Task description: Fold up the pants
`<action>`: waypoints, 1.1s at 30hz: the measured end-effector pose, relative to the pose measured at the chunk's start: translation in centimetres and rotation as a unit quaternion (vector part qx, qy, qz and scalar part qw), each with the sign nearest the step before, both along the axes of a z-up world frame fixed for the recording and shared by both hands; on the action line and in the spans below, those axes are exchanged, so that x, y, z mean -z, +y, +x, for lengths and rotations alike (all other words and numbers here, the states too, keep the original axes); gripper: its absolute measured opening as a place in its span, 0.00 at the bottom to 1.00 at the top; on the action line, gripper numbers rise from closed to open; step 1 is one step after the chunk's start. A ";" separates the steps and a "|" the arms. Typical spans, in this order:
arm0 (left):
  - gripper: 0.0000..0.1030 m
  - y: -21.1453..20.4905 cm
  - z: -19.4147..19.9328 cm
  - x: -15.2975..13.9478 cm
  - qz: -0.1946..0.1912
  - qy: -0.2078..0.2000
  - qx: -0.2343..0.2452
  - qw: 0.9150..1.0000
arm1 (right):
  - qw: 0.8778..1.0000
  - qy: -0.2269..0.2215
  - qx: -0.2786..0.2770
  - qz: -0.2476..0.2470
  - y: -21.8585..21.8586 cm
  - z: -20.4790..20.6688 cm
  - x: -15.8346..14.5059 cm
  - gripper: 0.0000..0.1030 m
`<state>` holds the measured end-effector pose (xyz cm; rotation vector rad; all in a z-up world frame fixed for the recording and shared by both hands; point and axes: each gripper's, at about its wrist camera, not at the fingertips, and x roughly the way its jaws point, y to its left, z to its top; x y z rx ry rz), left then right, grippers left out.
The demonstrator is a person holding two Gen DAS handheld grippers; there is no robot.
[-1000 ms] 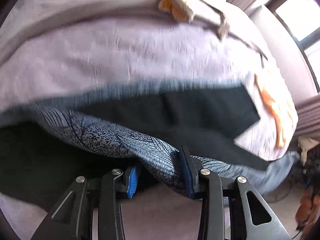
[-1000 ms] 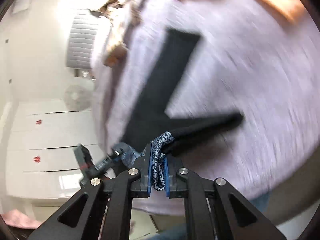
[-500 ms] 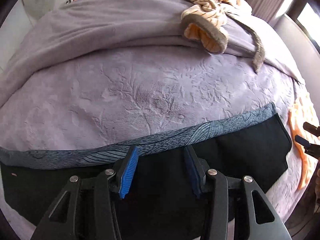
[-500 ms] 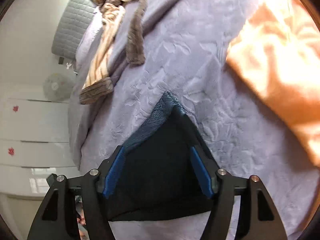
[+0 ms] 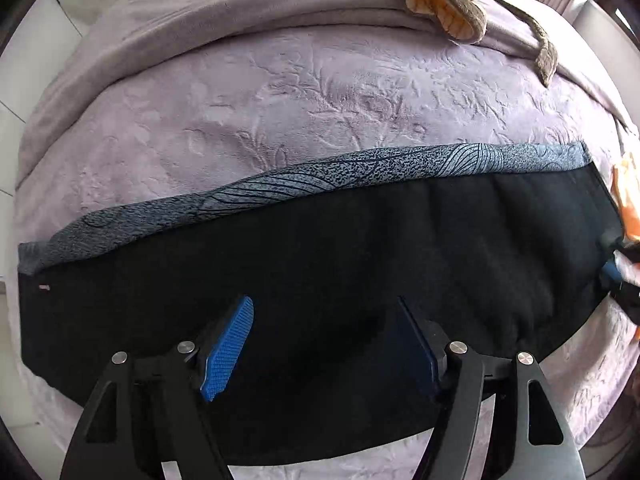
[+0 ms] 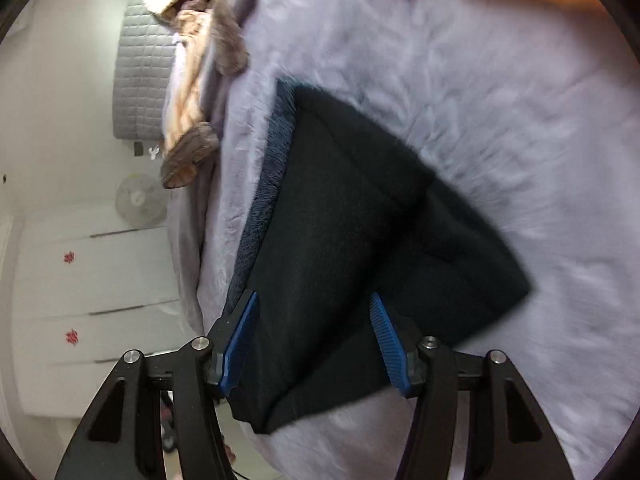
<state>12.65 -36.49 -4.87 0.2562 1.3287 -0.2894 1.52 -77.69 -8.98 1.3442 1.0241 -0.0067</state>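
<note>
Wide bed (image 5: 320, 92) covered by a lilac plush blanket (image 5: 224, 128) embossed with leaf patterns. Lying flat across it, toward six o'clock in the left wrist view: dark pants (image 5: 320, 264), folded lengthwise into a long band, with a blue-grey patterned edge (image 5: 360, 168) along the twelve o'clock side. Near twelve to one o'clock: a rumpled tan and brown striped garment (image 5: 448, 8), resting on a fold of the blanket. At three o'clock, just beside the end of the pants: an orange cloth (image 5: 626, 200), only partly seen.
</note>
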 end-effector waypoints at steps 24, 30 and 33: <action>0.71 9.0 -2.9 -2.5 0.034 -0.007 -0.083 0.996 | 0.994 0.004 -0.112 -0.004 5.4 -3.9 -4.4 0.44; 0.71 16.2 -2.0 -2.2 0.056 -0.017 -0.112 0.992 | 0.971 -0.014 -0.232 0.063 20.5 1.3 -2.4 0.44; 0.71 20.4 -0.9 -1.1 0.066 -0.016 -0.117 0.991 | 0.961 -0.022 -0.262 0.085 27.6 3.1 -1.0 0.44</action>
